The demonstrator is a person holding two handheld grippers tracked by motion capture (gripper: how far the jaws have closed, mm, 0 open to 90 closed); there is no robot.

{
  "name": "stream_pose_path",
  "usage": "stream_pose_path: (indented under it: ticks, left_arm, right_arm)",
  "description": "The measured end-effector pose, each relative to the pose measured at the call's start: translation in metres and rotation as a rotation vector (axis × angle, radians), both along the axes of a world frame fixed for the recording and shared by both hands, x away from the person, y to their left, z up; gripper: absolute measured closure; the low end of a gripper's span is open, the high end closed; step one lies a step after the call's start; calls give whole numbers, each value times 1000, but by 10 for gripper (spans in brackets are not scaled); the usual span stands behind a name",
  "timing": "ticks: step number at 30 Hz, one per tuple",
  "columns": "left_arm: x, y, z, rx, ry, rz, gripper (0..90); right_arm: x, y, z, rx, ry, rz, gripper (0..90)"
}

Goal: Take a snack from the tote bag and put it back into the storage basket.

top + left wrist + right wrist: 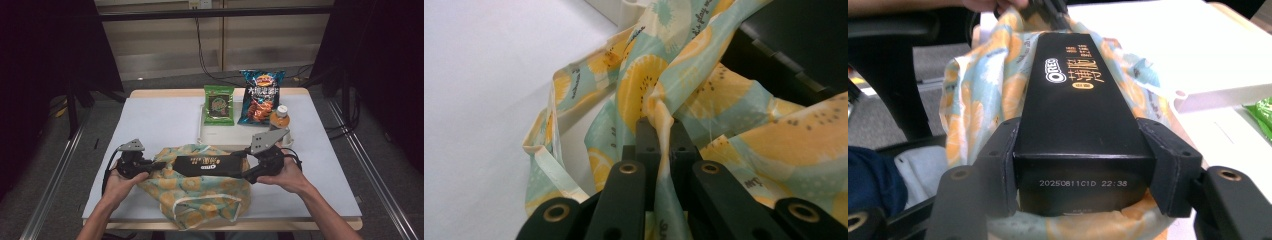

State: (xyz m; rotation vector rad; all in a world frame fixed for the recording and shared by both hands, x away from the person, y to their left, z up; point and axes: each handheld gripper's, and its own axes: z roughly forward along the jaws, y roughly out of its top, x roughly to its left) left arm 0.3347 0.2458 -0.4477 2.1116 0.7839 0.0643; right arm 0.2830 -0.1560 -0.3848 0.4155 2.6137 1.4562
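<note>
Black box [1083, 105], top face: brand "OREO" in a white oval, followed by gold Chinese characters. End face of the same box: printed code "20250811C1D 22:38". Fruit-print bag [704, 95]: small dark lettering along the fabric, partly legible as "play". Blue chip packet [261, 95]: large white Chinese characters.

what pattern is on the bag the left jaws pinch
Yellow-orange citrus slices on pale teal fabric bag, clearest in the left gripper view.

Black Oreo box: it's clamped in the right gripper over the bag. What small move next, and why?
Probably ease the black Oreo box endwise into the fruit-print bag. The right gripper clamps its near end, the left gripper pinches the bag's fabric, and the box's far end already points at that held edge.
</note>
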Motion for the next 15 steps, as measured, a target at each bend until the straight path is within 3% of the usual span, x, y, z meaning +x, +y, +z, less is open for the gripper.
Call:
stream_pose_path:
  ticks: [10,15]
  left_arm:
    - [-7,-10,1,10,-1,-54,870]
    - [-13,-14,0,42,3,-83,866]
  right_arm:
    - [5,4,3,45,-11,-46,388]
    - [10,7,6,69,-20,-69,388]
